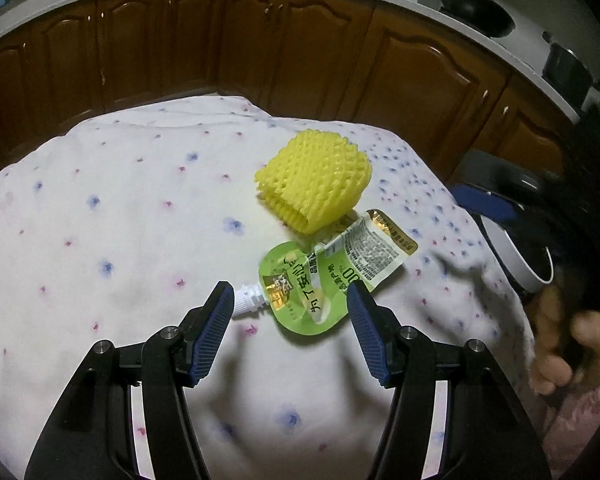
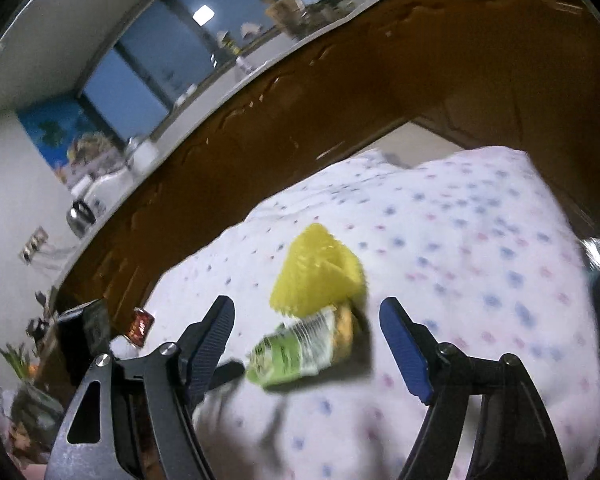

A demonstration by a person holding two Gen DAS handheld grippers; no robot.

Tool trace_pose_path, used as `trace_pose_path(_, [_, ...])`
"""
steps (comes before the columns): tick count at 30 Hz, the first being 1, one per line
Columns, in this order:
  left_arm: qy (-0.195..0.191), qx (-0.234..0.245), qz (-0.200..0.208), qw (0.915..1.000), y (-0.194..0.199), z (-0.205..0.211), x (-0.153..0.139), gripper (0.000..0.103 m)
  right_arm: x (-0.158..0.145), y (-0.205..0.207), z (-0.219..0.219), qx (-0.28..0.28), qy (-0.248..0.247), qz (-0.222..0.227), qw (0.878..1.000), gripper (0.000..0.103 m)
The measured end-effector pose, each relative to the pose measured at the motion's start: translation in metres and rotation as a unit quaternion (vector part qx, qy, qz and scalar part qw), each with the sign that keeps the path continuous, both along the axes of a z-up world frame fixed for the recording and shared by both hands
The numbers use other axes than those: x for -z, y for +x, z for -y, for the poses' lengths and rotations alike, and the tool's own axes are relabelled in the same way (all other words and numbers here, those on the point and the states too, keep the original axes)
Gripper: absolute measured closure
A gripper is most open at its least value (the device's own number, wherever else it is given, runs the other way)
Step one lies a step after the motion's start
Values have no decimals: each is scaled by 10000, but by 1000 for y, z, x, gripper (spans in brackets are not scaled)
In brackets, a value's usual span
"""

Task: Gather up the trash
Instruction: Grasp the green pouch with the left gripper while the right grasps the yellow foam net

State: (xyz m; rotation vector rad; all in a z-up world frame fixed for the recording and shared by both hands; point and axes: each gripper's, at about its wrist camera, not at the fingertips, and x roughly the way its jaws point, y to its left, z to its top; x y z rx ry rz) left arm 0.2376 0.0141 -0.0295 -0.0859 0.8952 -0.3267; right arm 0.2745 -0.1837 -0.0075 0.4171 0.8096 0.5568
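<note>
The green pouch [image 1: 324,280] (spout at one side) is framed between the spread, empty jaws of the left gripper [image 1: 291,300]; its flat body should be pinched. The right gripper [image 2: 306,320] is likewise held wide, empty.

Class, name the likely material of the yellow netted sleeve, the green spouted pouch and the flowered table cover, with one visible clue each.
Yellow netted sleeve: probably soft foam mesh, matte, open lattice.
Green spouted pouch: likely laminated plastic film, glossy, creased, with a hard white spout.
Flowered table cover: looks like woven cloth, matte, softly wrinkled.
</note>
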Motion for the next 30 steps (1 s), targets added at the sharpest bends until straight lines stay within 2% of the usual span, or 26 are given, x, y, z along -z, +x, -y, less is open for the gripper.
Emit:
trace_pose_path(3, [-17,105,2,9999,1,1,0,40,14,26,-21,-140,-102,-167,9997,31])
trace_pose_path(5, [18,118,-3,9999,3,2,0,39,21,35,-27,-173,-162,-240,9994,40])
trace_pose_path(6, [27,142,-9,9999,5,3,0,39,24,38,-30,-169,-246,-251,9992,57])
trace_pose_path(7, [41,153,-10,9999,6,3,-1,39,27,38,-31,-153,-290,-292,9990,85])
trace_pose_path(8, [60,146,0,9999,7,3,-1,39,28,37,-29,-139,-260,-312,9991,90])
trace_pose_path(14, [110,236,100,9996,14,8,-3,39,13,11,11,277,41,-2,9996,91])
trace_pose_path(20, [337,387,140,9986,21,24,0,39,-2,-32,64,865,17,270,9959,92])
trace_pose_path(23, [517,511,112,9973,24,35,4,39,-2,-57,83,996,-167,248,9946,92])
trace_pose_path(26, [830,629,74,9945,30,47,11,39,0,-78,89,1028,-704,262,9919,92])
trace_pose_path(27, [928,676,30,9934,32,52,14,42,1,-84,90,1010,-896,252,9905,91])
trace_pose_path(28, [998,745,-32,9922,32,56,17,51,3,-88,90,964,-1022,211,9899,91])
trace_pose_path(30, [1110,828,-43,9904,29,63,19,54,7,-96,94,905,-1102,148,9897,91])
